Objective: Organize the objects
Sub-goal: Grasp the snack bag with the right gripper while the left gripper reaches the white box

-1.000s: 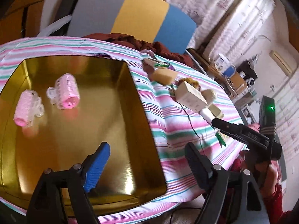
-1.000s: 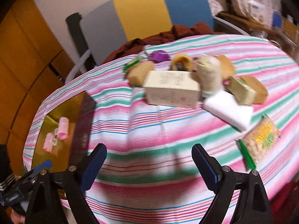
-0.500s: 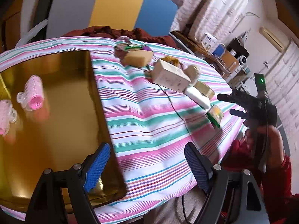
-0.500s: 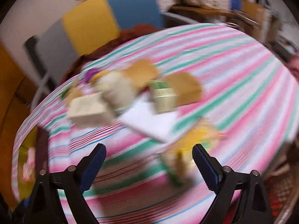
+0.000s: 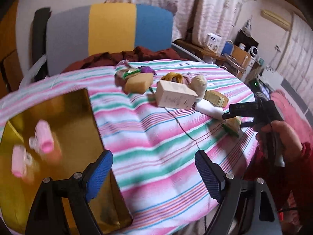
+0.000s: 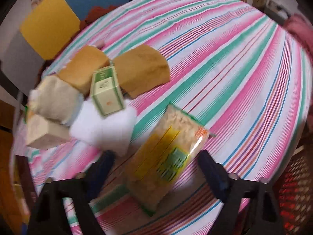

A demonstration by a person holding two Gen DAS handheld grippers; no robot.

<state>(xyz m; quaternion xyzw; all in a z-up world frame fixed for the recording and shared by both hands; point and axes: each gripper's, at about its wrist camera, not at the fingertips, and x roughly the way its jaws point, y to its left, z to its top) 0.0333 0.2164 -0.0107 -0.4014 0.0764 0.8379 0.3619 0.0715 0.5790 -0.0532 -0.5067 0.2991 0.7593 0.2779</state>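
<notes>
Left wrist view alone shows gold tray (image 5: 58,117) holding two pink rollers (image 5: 44,137). Right tool (image 6: 154,168), jaws just narrowing, straddles snack packet (image 6: 168,156) on desk (image 6: 234,68), ungripped. Left tool (image 5: 154,170) wide, empty.

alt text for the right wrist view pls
The right gripper, jaws closing, reaches down around a yellow snack packet on a striped tablecloth. Beyond lie a green box, tan sponges and a white block.

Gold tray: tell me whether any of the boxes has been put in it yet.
No. The gold tray holds only two pink hair rollers; the boxes lie on the striped cloth.
</notes>
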